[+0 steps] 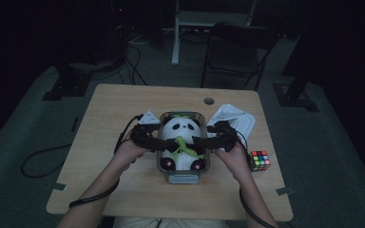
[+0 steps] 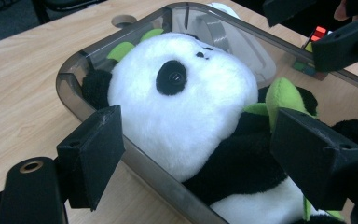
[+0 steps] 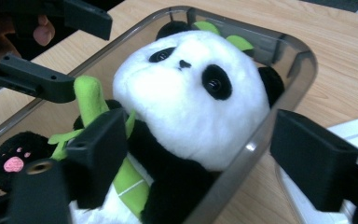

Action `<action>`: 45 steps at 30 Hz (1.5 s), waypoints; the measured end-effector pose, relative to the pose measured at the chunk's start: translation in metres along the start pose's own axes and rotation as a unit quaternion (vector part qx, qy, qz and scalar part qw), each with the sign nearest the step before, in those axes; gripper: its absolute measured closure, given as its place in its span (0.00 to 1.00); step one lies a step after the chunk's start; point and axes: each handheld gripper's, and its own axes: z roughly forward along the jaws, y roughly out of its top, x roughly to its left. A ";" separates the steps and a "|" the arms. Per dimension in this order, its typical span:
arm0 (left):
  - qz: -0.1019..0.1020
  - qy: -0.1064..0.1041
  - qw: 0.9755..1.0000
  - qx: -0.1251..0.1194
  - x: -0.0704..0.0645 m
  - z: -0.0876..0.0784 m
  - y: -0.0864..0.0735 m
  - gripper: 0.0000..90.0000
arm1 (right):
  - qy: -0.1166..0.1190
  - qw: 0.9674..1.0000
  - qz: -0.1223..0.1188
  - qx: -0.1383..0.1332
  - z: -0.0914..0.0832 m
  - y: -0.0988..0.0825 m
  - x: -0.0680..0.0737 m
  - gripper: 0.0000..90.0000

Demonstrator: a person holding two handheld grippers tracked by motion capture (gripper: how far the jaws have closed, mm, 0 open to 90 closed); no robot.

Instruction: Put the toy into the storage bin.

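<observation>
High view showed the black-and-white plush panda lying in the smoky clear plastic tub at the centre of the pale wooden worktop. The left gripper and right gripper flanked it, fingers spread, each pair straddling a tub wall without pinching anything. A multicoloured puzzle cube sat at the right.
</observation>
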 end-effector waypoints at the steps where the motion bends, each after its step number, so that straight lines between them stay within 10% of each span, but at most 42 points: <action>1: 0.001 0.000 1.000 0.001 0.000 -0.001 0.000 0.20 | 0.000 1.000 0.002 -0.002 -0.001 -0.001 -0.001 0.20; 12: 0.013 0.005 1.000 0.009 0.000 -0.008 -0.011 0.02 | -0.008 0.999 0.029 -0.043 -0.029 -0.020 -0.017 0.15; 31: 0.027 0.015 0.999 -0.017 0.002 -0.026 -0.040 0.02 | -0.116 0.992 0.031 -0.034 -0.074 -0.074 -0.033 0.12; 45: 0.009 0.026 0.999 -0.024 0.009 -0.037 -0.057 0.02 | -0.243 0.966 0.086 -0.020 -0.102 -0.123 -0.065 0.12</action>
